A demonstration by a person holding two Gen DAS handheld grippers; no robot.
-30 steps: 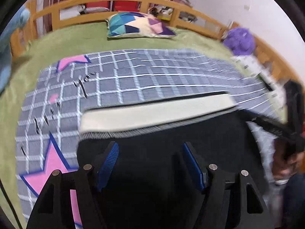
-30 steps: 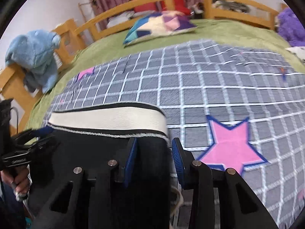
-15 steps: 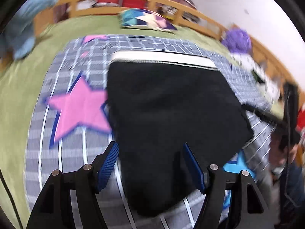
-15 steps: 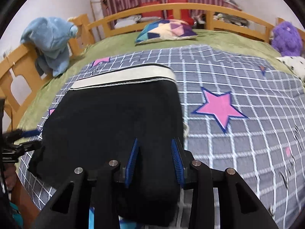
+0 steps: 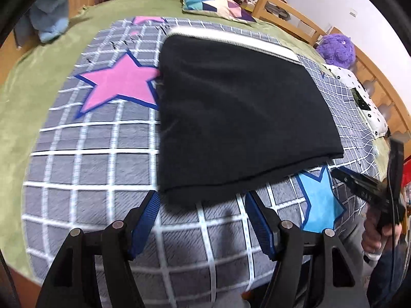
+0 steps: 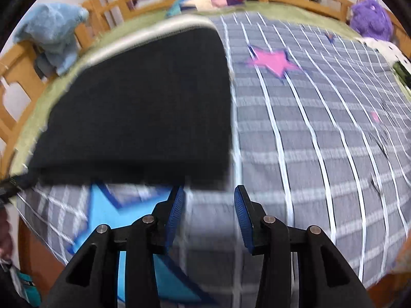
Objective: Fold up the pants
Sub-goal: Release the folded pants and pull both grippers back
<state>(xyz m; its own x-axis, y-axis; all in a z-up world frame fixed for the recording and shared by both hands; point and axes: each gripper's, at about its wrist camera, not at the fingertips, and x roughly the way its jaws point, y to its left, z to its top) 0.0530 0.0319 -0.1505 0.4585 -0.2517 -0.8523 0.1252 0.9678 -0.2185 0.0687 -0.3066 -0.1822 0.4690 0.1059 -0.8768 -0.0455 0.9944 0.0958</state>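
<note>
Left wrist view: the pants (image 5: 239, 113) lie as a compact black rectangle across the centre of the frame, on the grey checked blanket (image 5: 77, 169) that covers the bed, with the pale waistband (image 5: 231, 39) along the top edge. The left claw (image 5: 201, 205) sits at lower centre, jaws spread wide and empty, just short of the near hem. The right claw (image 5: 359, 187) shows at the right edge, clear of the cloth. A pink star (image 5: 118, 82) on the blanket lies at left of the pants.

Right wrist view: the picture is motion-blurred, so edges are uncertain. The pants fill the upper left, and the right claw at lower centre is parted, holding nothing, near the hem's corner.

Judging by the neat rectangle and both empty claws, the folding looks done or nearly so; at most one more fold or a smoothing remains.
</note>
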